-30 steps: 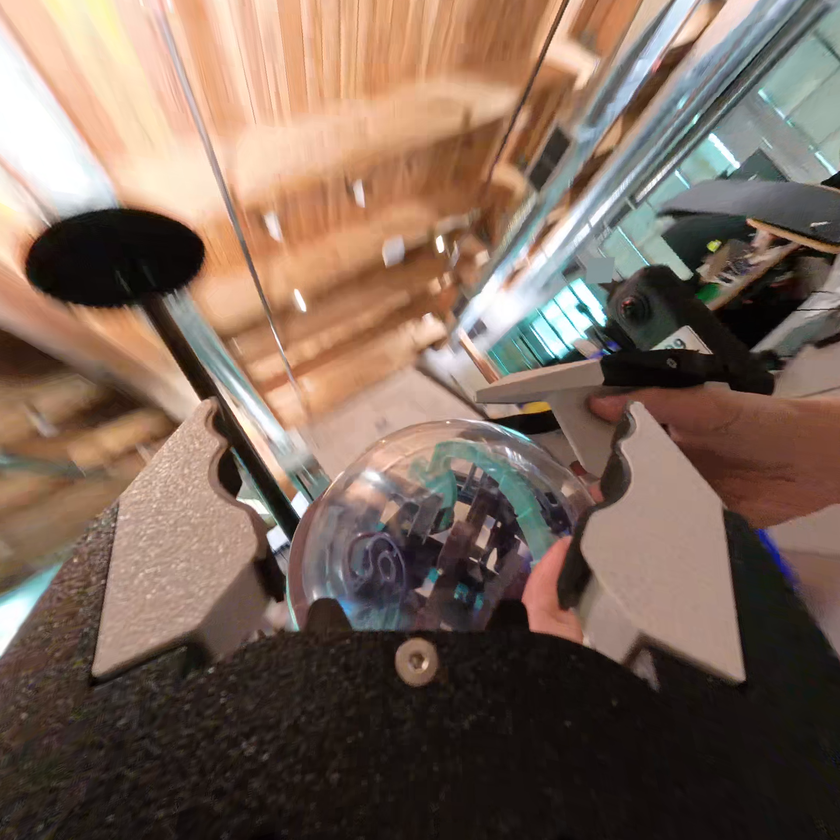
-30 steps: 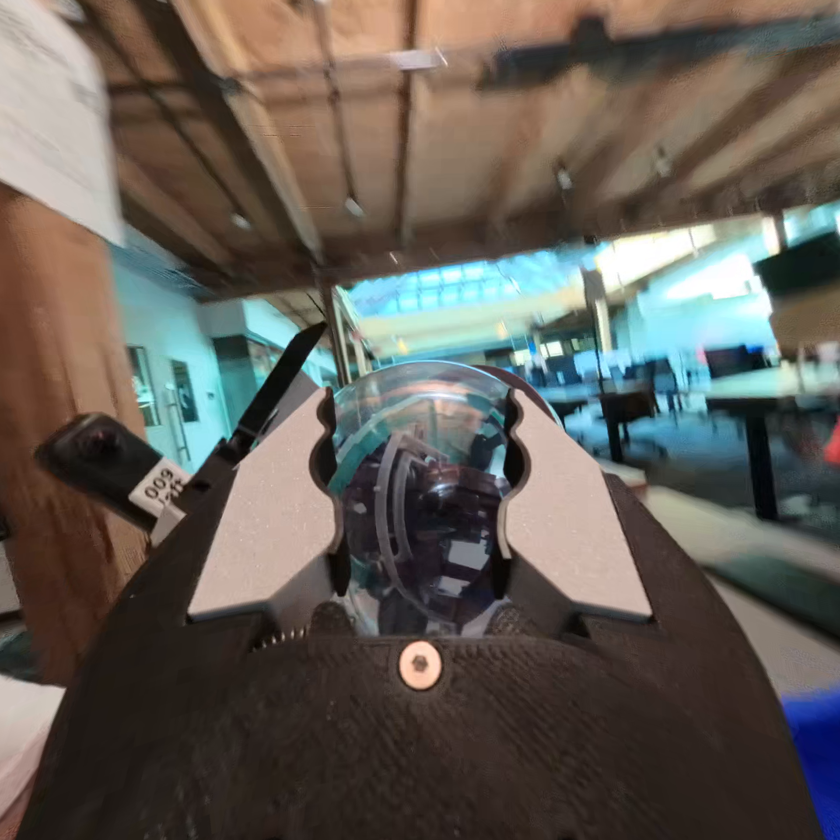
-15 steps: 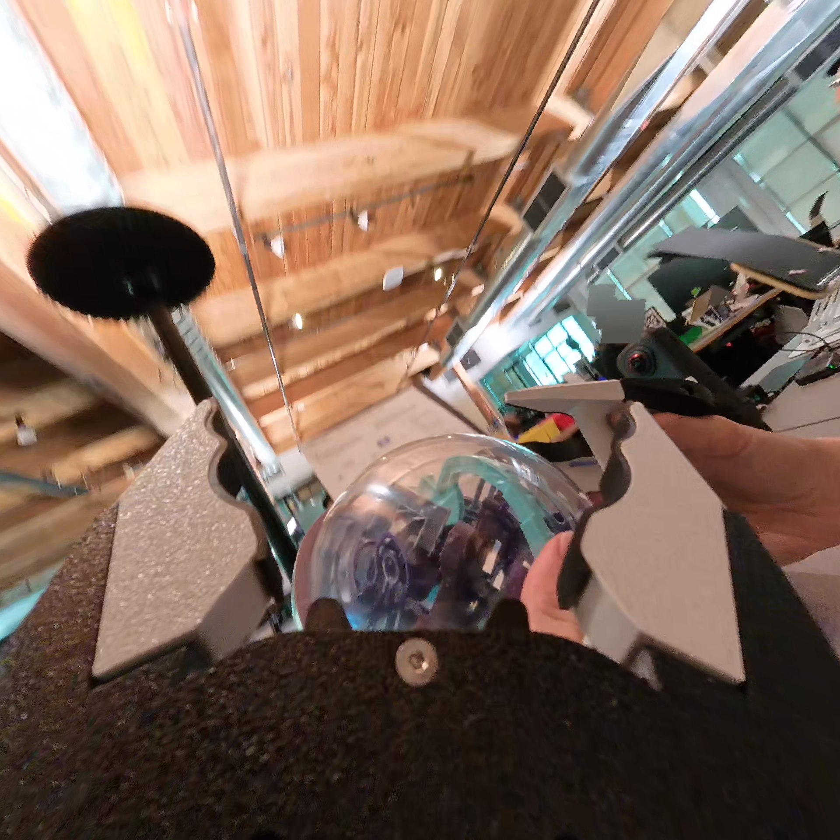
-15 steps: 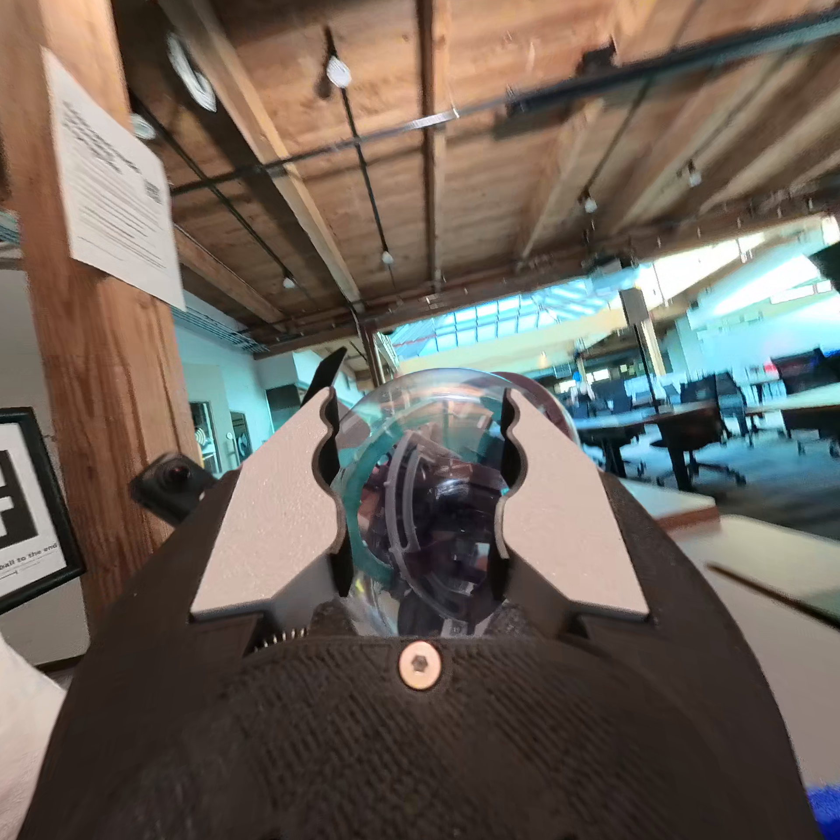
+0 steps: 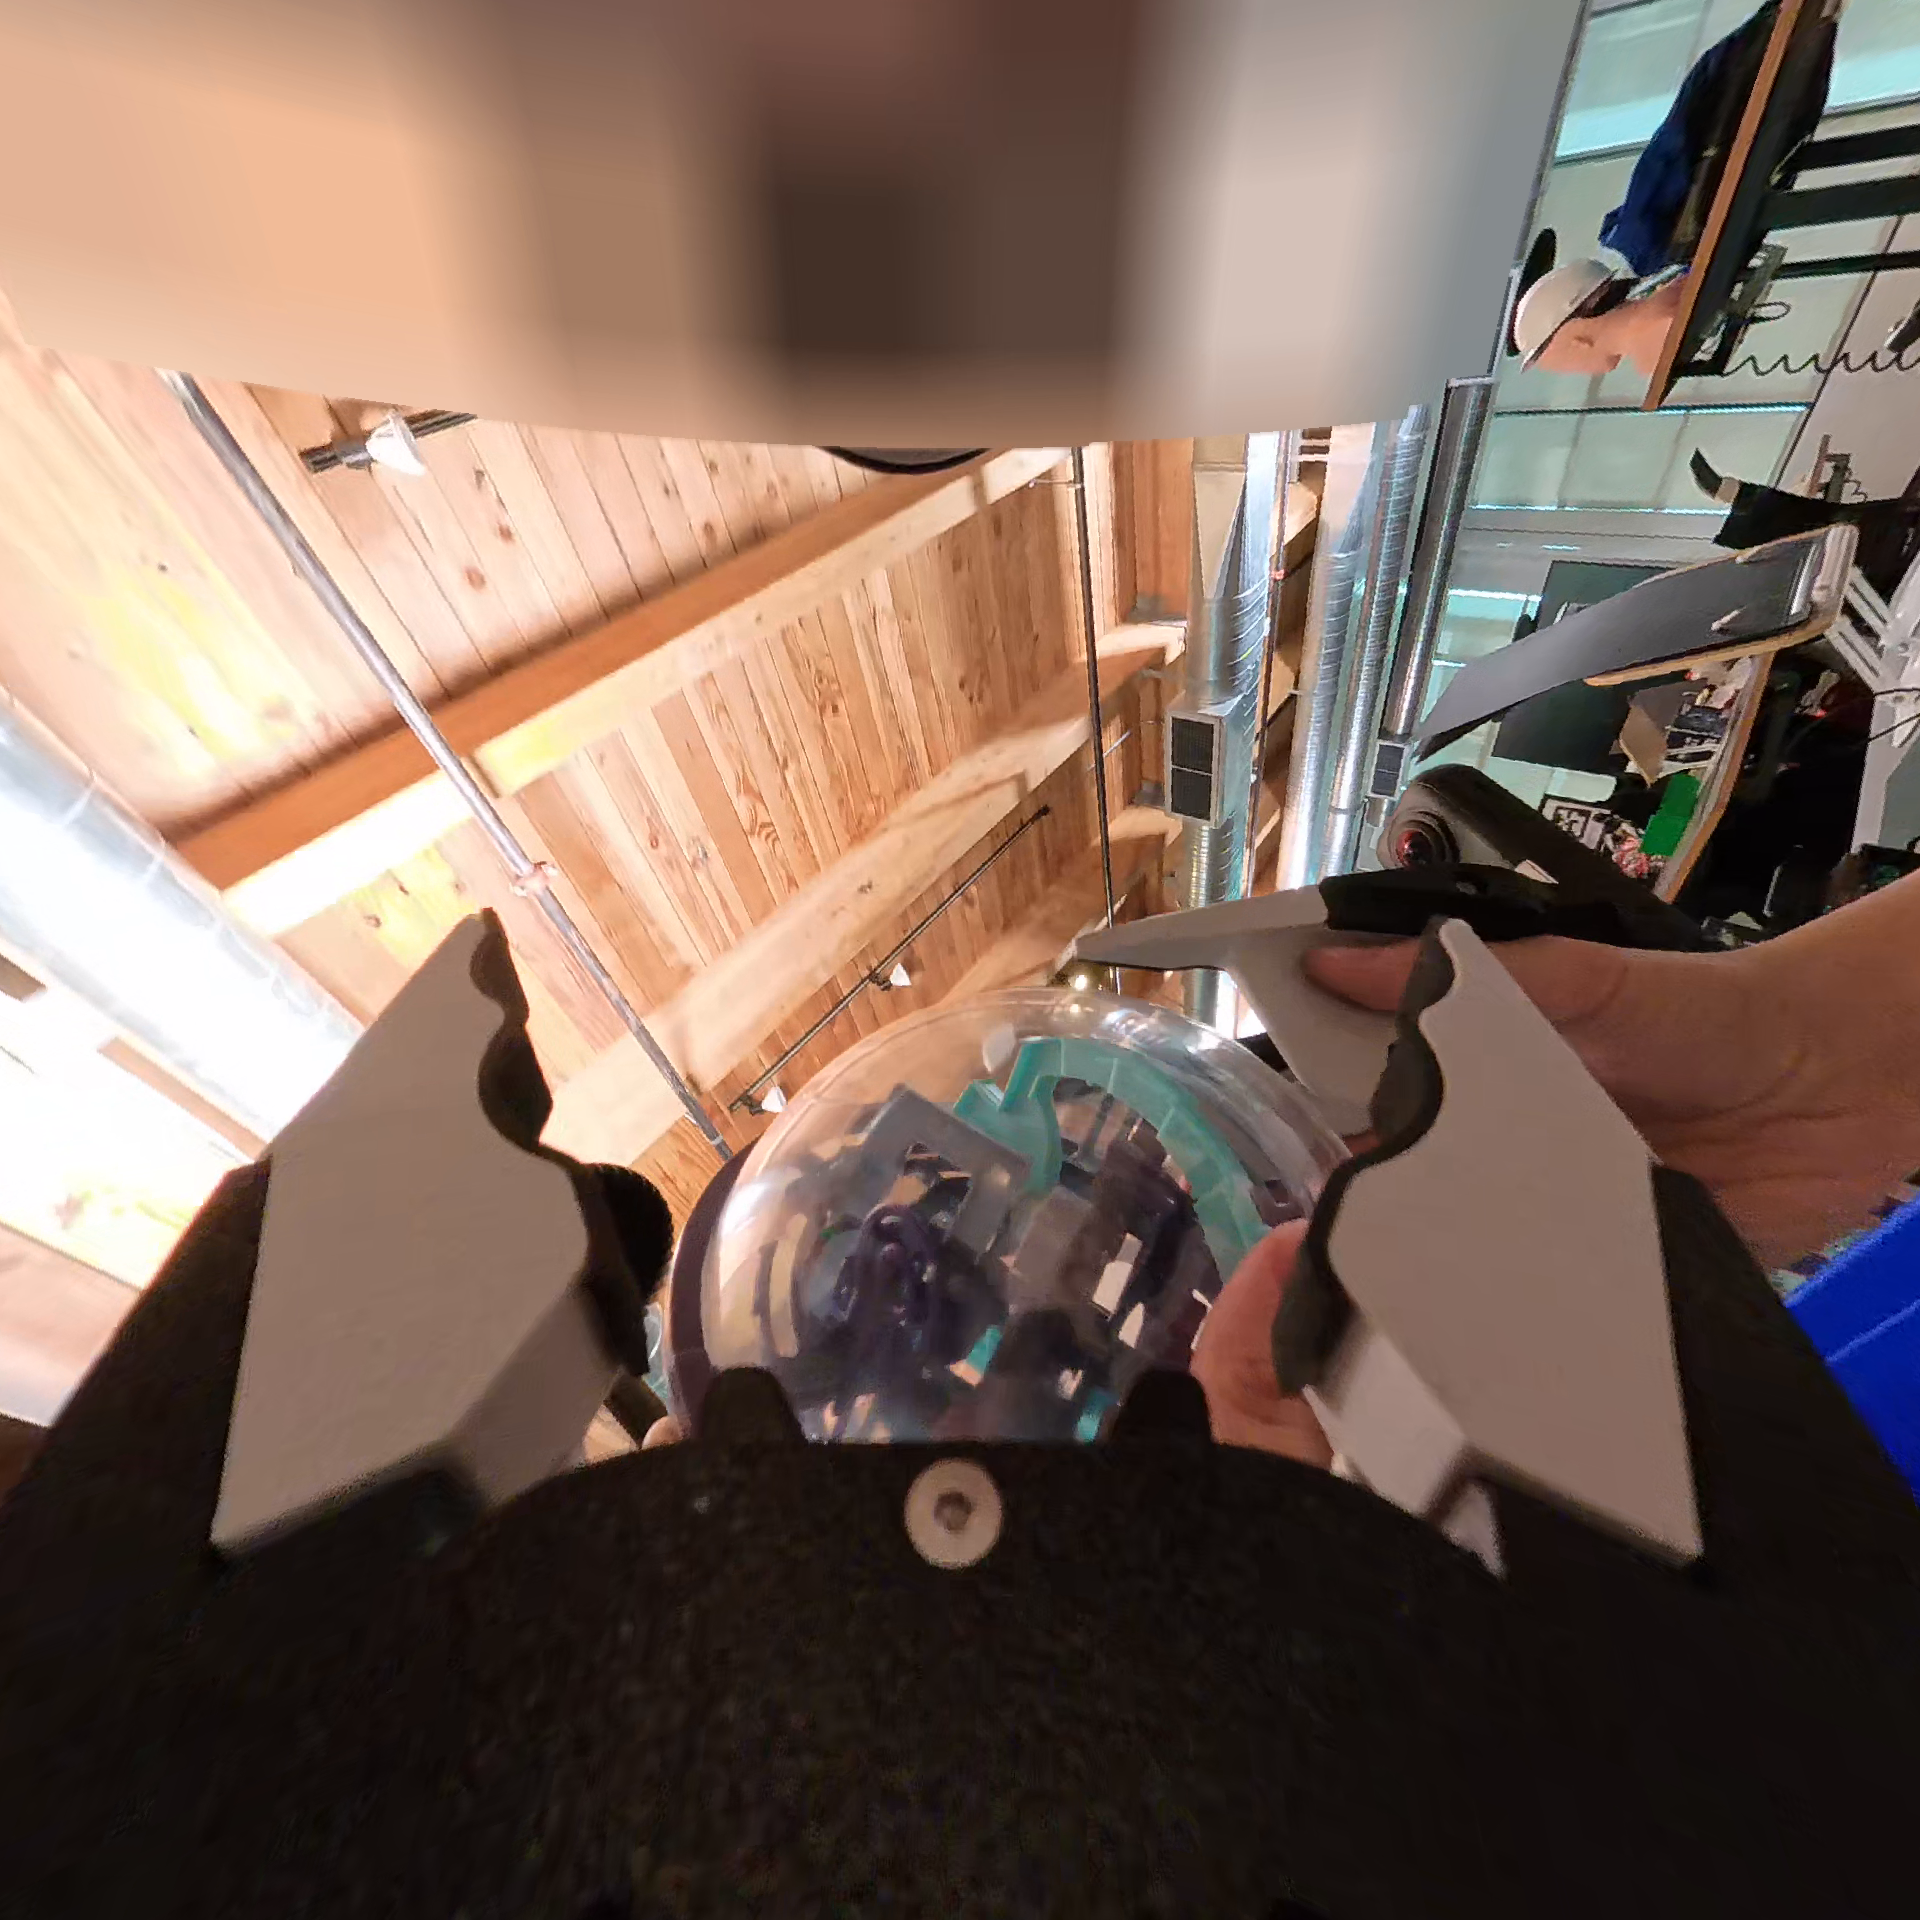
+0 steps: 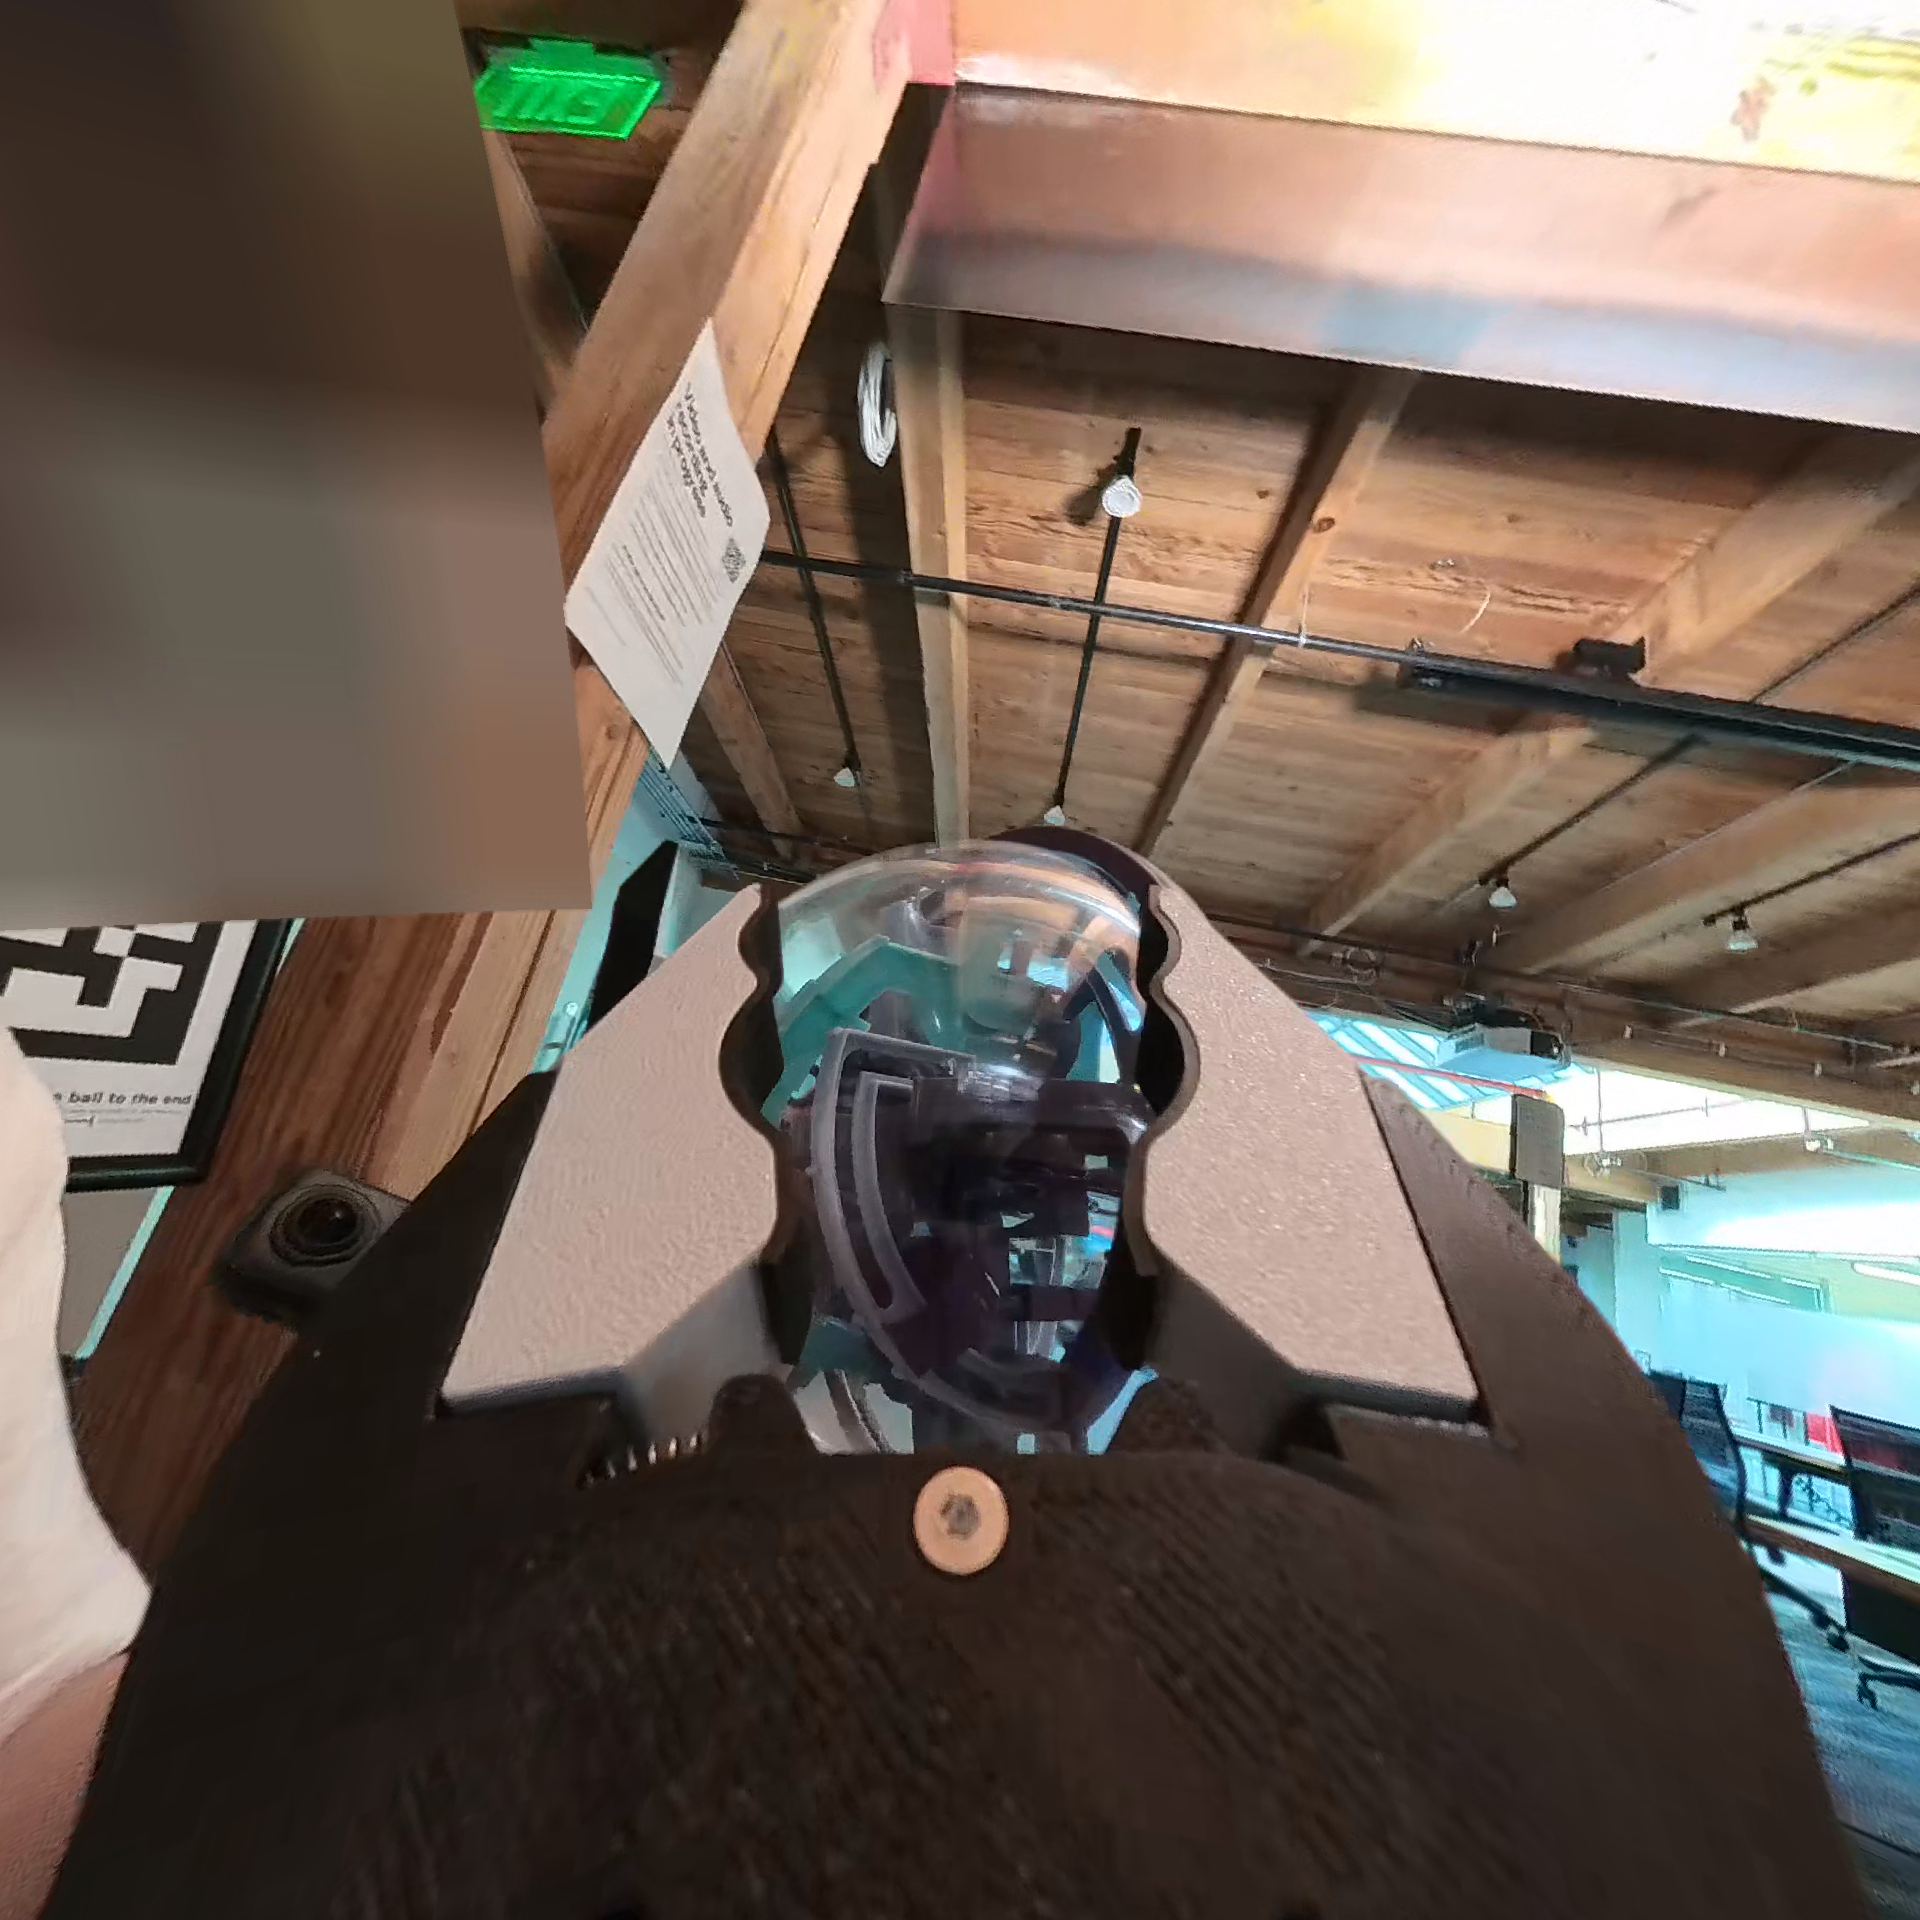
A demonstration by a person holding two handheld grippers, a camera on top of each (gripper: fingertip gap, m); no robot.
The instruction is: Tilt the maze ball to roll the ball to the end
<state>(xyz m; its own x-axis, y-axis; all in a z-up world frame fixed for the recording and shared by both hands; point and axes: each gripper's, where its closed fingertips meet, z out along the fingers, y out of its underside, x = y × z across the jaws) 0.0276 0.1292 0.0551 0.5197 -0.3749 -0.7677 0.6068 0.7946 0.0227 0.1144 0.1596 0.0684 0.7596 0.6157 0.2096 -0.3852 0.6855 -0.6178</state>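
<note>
Maze ball (image 6: 961, 1101) held high under the wooden ceiling (image 6: 1351, 582) — hard, smooth and likely slippery.

Right gripper (image 6: 956, 1023) pinched its clear shell at both sides; left gripper (image 5: 961, 1049) stood spread wide around it — pads apart from it.

Clear maze ball (image 6: 956, 1122), teal and purple tracks inside, held aloft

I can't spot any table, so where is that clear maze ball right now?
The maze ball is up in the air, clamped between the right tongs; in the left view it sits between the wide-open left tongs.
</note>
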